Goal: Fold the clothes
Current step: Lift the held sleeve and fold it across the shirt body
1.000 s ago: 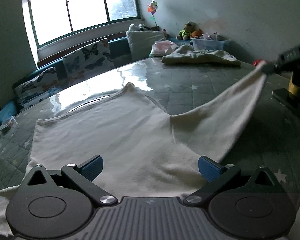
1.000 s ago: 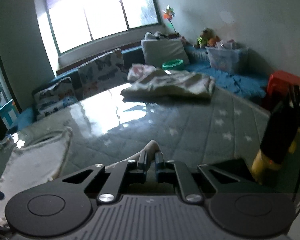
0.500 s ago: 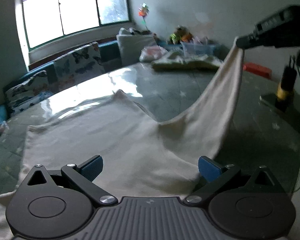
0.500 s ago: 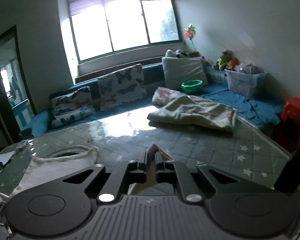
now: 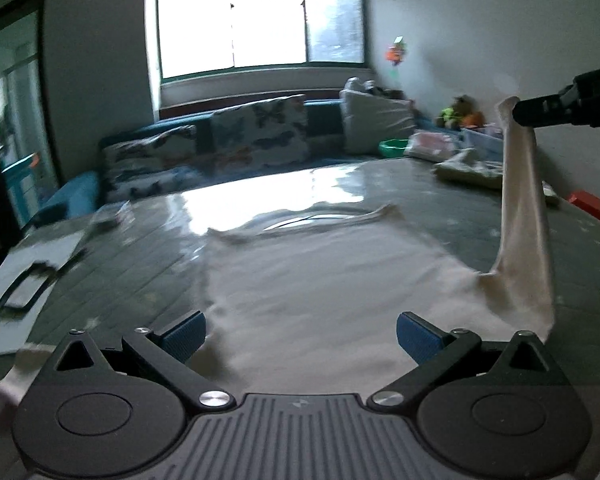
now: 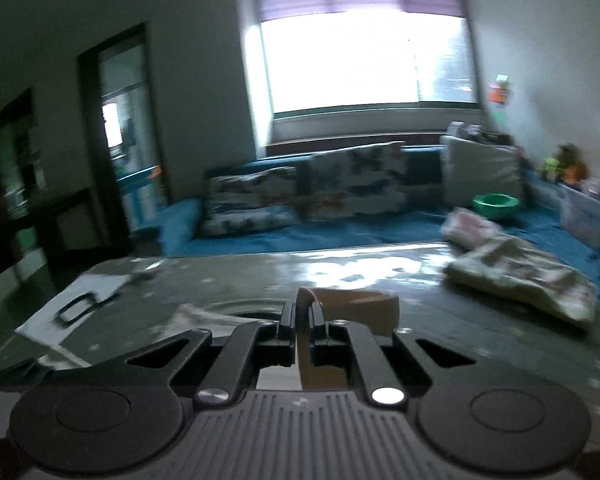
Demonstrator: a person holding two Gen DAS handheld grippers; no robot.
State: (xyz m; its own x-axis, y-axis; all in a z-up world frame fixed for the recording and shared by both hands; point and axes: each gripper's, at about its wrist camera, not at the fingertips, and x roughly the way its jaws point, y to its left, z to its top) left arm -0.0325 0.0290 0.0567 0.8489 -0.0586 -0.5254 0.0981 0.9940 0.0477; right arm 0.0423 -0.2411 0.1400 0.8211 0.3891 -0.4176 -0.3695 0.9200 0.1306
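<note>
Cream T-shirt [image 5: 324, 272] spread flat across the tabletop [image 5: 148, 256], neckline toward the window [image 5: 260, 20], one sleeve drawn up off the surface into a taut, narrow strip to the right of the shirt body. Sleeve tip pinched between the closed fingers of the right gripper [image 6: 302, 322], held high above the shirt's right edge; cloth showing between the black fingers in the right wrist view. Left gripper [image 5: 300, 334] low over the shirt's near hem, blue-padded fingers [image 5: 182, 334] spread wide, holding nothing. Tabletop dark green, quilted with pale stars, glossy with window glare beyond the neckline. White paper sheet [image 5: 28, 268] left of the shirt. Folded patterned cloth [image 6: 520, 272] at the far right beyond the shirt. Blue sofa with butterfly cushions [image 5: 260, 136] under the window; green bowl [image 6: 496, 204] on it.
</note>
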